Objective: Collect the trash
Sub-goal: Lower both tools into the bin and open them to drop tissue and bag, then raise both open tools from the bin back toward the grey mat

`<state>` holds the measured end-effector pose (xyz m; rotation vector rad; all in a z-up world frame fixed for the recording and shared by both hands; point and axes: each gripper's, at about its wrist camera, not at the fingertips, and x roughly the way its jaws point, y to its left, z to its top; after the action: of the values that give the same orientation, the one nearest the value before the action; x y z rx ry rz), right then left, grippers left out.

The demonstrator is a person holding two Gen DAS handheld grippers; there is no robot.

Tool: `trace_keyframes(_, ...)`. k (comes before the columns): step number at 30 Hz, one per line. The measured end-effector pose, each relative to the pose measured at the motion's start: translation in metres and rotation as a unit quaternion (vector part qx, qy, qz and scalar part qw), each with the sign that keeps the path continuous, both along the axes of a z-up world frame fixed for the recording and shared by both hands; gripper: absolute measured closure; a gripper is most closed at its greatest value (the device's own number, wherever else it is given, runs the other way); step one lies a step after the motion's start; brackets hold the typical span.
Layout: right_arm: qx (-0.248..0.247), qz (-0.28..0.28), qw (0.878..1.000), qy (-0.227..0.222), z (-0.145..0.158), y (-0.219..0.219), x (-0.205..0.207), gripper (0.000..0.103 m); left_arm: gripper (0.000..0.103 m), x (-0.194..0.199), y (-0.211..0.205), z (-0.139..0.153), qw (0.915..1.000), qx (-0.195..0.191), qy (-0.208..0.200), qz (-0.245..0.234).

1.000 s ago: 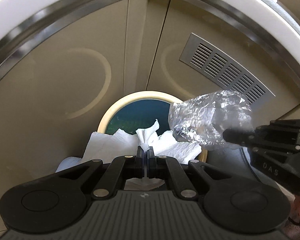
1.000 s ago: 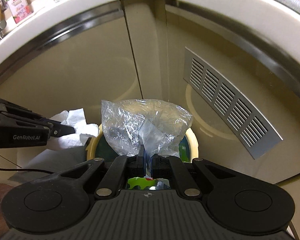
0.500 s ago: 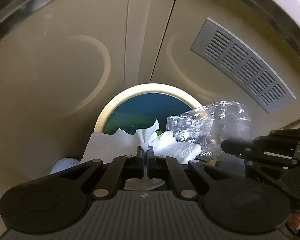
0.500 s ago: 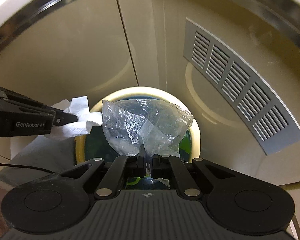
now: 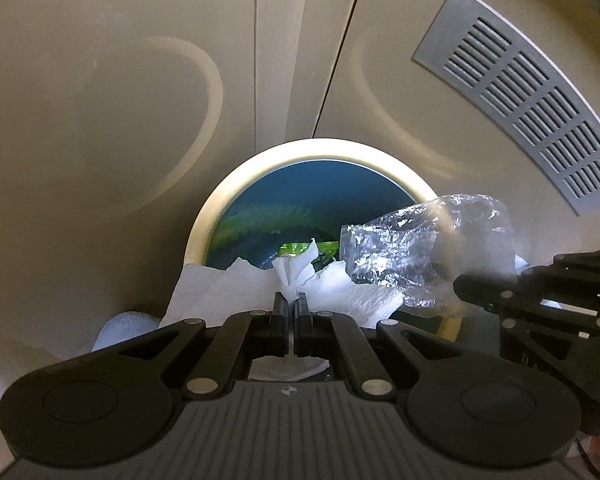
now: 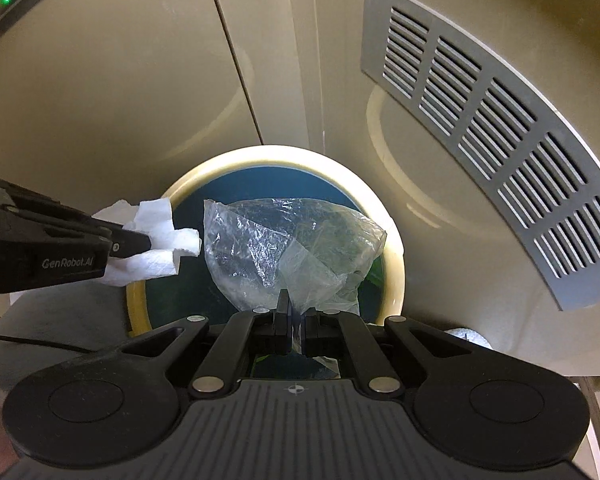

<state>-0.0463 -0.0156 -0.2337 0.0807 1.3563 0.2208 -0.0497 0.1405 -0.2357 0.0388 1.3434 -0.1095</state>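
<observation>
My left gripper [image 5: 291, 300] is shut on a crumpled white paper towel [image 5: 260, 284], which spreads out ahead of its fingers. My right gripper [image 6: 294, 308] is shut on a clear crinkled plastic bag [image 6: 284, 248]. Both point steeply down over a round bin [image 5: 220, 200] with a cream rim and a dark blue liner; green wrappers lie inside it. The plastic bag [image 5: 416, 252] and right gripper [image 5: 460, 290] show at the right of the left wrist view. At the left of the right wrist view, the left gripper [image 6: 146, 244] holds the paper towel [image 6: 156, 240] over the bin rim [image 6: 392, 256].
Beige cabinet doors [image 5: 100, 100] rise behind the bin, one with a grey slatted vent [image 6: 500, 128]. A white cloth-like lump [image 5: 120, 324] lies left of the bin. A black cable [image 6: 40, 344] runs at the lower left.
Both grippers have come down closer to the bin, which now looks larger and more open. The countertop edge has left the top of both views. Towel and bag stay gripped.
</observation>
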Motion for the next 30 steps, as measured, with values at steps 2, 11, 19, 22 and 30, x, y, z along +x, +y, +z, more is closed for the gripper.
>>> trace_keyframes(2,-0.002,0.002,1.0,0.003,-0.004,0.003,0.002,0.099,0.101,0.004,0.001,-0.006,1.0,0.002,0.006,0.001)
trace_keyframes(11,-0.01,-0.004,1.0,0.011,-0.02,0.007,0.01,0.098,0.101,0.013,-0.006,-0.02,0.9994,0.025,0.022,-0.01)
trace_keyframes(19,-0.009,-0.011,1.0,0.022,-0.018,0.011,0.012,0.097,0.07,0.015,-0.006,-0.024,0.9984,0.043,0.026,-0.025)
trace_keyframes(22,-0.015,-0.01,1.0,0.015,-0.012,0.011,0.013,0.075,0.007,0.011,-0.003,-0.016,0.9985,0.048,0.014,-0.023)
trace_keyframes(30,-0.022,-0.009,1.0,-0.007,0.015,0.012,0.006,0.037,0.0,-0.015,0.015,0.002,0.9983,0.058,0.003,-0.008)
